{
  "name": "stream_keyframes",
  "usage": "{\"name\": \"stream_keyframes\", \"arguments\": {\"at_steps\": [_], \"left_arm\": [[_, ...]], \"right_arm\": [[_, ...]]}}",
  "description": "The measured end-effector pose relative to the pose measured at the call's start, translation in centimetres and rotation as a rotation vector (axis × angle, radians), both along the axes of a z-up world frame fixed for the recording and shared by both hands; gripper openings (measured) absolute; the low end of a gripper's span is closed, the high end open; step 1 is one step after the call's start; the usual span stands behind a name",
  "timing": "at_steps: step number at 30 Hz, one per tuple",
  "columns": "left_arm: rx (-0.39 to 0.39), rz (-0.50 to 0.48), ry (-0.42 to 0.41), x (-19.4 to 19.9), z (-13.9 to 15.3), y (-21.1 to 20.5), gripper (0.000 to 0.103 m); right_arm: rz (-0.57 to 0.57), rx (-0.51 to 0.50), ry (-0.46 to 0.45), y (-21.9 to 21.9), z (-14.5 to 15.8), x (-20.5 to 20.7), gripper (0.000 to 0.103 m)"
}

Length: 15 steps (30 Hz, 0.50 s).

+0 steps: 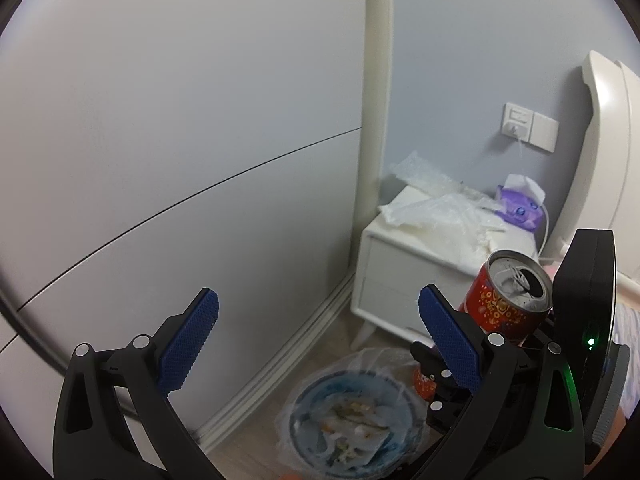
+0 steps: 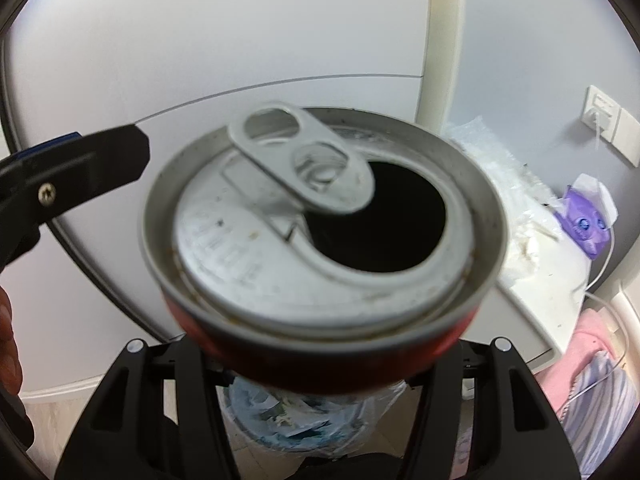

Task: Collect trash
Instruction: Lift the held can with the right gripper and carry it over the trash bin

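My right gripper (image 2: 320, 344) holds the can (image 2: 324, 220) above the bin (image 1: 352, 420) on the floor. My left gripper (image 1: 316, 344) hangs just left of the can. The nightstand (image 1: 400, 280) stands behind the bin, plastic wrap (image 1: 440, 212) on it.

1 can (image 2: 320, 232); 1 bin (image 1: 352, 420); 1 nightstand (image 1: 384, 272)

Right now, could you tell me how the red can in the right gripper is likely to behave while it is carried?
The red can is opened, its mouth dark, so it is probably nearly empty and light. Its thin metal wall may dent if the right gripper squeezes hard. The smooth round side could slip or twist between the fingers, and dregs might drip if it tilts further over the lined trash bin.
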<state>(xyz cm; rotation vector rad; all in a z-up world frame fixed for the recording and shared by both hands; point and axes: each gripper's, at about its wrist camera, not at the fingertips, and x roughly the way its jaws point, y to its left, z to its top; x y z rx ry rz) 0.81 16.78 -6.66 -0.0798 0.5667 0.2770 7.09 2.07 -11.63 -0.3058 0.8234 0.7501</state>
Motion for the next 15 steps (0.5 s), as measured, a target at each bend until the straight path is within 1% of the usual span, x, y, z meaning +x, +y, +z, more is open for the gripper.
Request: {"name": "stream_keyframes", "arguments": {"at_steps": [5,6,11,15], "left_arm": [[-0.007,0.042,0.018,-1.0,-1.7,1.0,0.097],[-0.010,0.051,0.023,-1.2,-2.2,1.2,0.097],[-0.033,0.074,0.048,-1.7,-4.0,2.1,0.097],[-0.034,0.091,0.066,-1.8,-5.3,2.7,0.097]], "right_arm": [[0.018,-0.017,0.023,1.2,-1.9,0.1,0.054],[0.019,-0.021,0.023,1.5,-2.0,-0.4,0.054],[0.019,-0.037,0.034,2.4,-3.3,-0.5,0.054],[0.024,-0.054,0.041,2.9,-4.0,-0.9,0.054]]}}
